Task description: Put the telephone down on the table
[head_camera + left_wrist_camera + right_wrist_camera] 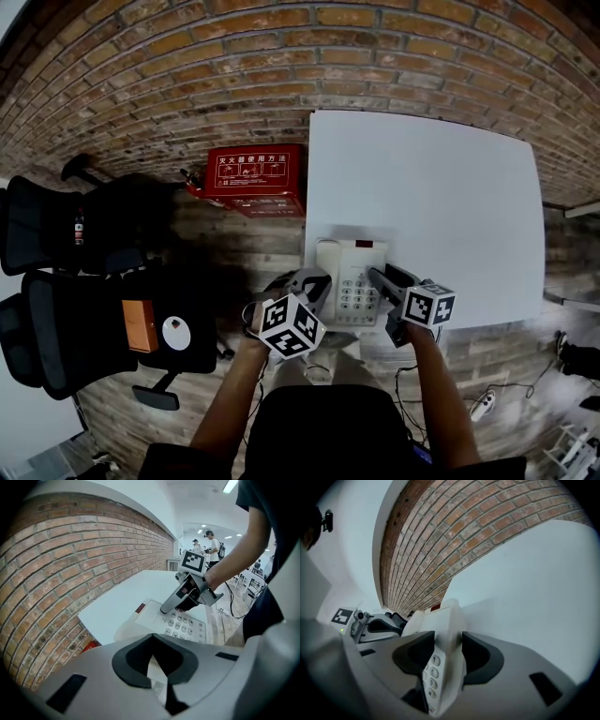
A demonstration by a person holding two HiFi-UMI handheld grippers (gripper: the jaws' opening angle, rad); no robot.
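The white telephone (349, 277) (185, 626) lies at the near left edge of the white table (441, 178), keypad up. My right gripper (384, 281) (447, 651) straddles the phone's right edge (446, 620): one jaw lies over the keys, the other against the side, and both pads touch it. In the left gripper view its upper finger (176, 603) rests on the keypad. My left gripper (314, 281) (157, 667) sits at the phone's left side with its jaws shut. A thin pale strip shows in their gap, and I cannot tell what it is.
A red box (253, 173) stands on the wooden floor left of the table, against the brick wall (187, 84). Black office chairs (84, 309) crowd the floor further left. Cables (487, 398) trail on the floor at the right. People stand far off in the room (213, 545).
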